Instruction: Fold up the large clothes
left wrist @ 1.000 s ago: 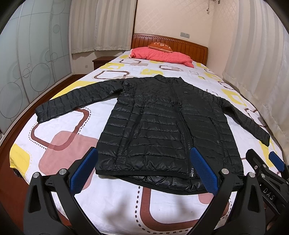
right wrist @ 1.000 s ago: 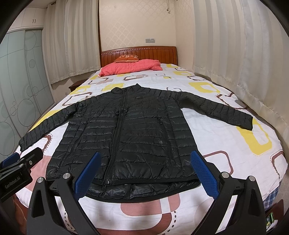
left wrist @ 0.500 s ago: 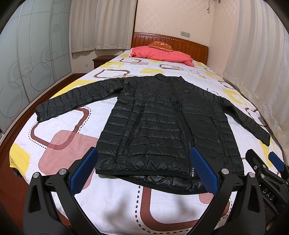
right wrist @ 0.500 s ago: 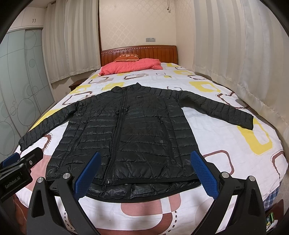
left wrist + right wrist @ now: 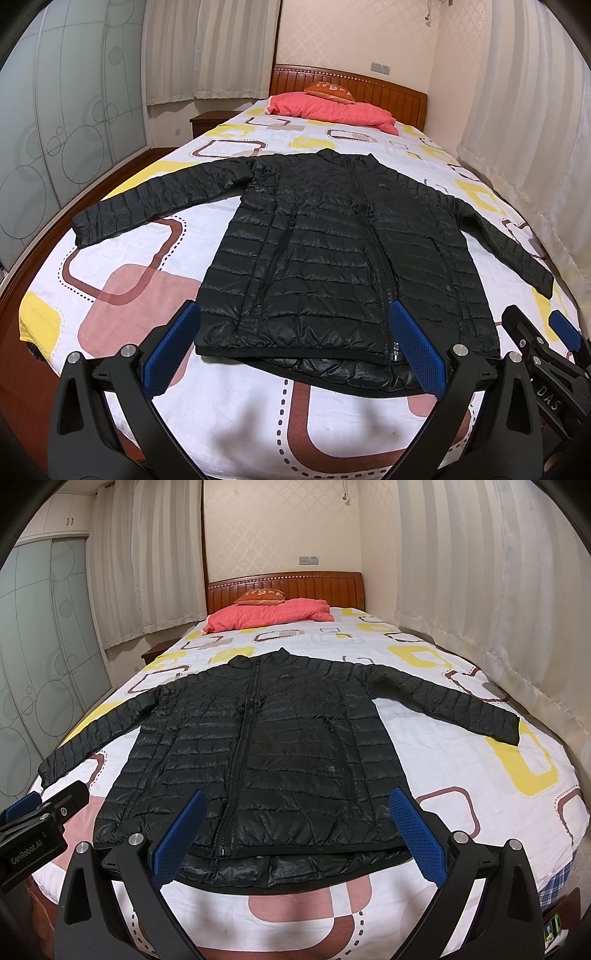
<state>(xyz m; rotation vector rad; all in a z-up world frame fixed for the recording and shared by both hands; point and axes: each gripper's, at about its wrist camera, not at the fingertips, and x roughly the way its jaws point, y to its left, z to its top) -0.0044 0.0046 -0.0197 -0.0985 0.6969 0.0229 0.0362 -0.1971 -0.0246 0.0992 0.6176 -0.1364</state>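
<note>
A black quilted puffer jacket (image 5: 332,251) lies flat and zipped on the bed, both sleeves spread out; it also shows in the right wrist view (image 5: 266,746). My left gripper (image 5: 293,350) is open and empty, held just above the jacket's hem near the foot of the bed. My right gripper (image 5: 295,834) is open and empty above the hem too. The right gripper shows at the lower right of the left wrist view (image 5: 546,354), the left gripper at the lower left of the right wrist view (image 5: 33,827).
The bed (image 5: 122,280) has a white sheet with brown, pink and yellow squares. A red pillow (image 5: 332,110) and orange cushion (image 5: 328,90) lie by the wooden headboard (image 5: 288,587). Curtains (image 5: 498,590) hang on the right, glass wardrobe doors (image 5: 48,140) stand on the left.
Both views have crept slightly back from the jacket. The jacket has not moved and both grippers stay open.
</note>
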